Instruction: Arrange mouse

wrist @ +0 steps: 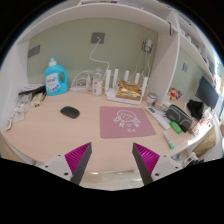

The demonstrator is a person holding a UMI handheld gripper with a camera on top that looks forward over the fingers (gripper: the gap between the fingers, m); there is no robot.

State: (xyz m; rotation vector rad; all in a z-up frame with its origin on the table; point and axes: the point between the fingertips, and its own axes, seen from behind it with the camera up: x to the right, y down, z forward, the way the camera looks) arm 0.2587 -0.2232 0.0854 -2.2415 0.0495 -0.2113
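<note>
One mouse: the black mouse (69,112) lies on the desk (45,135), at about 11 o'clock from the tongs (112,160), well ahead of them.
Tongs: fingers spread wide, holding nothing.
Mat: a pink mouse mat (126,123) lies just ahead at 12 o'clock, right of the mouse.
Nearby: a blue bottle (55,77) stands beyond the mouse at 11 o'clock.
Doing it well: likely swing left, come down straddling the mouse's sides, squeeze gently, then carry it onto the mat.
</note>
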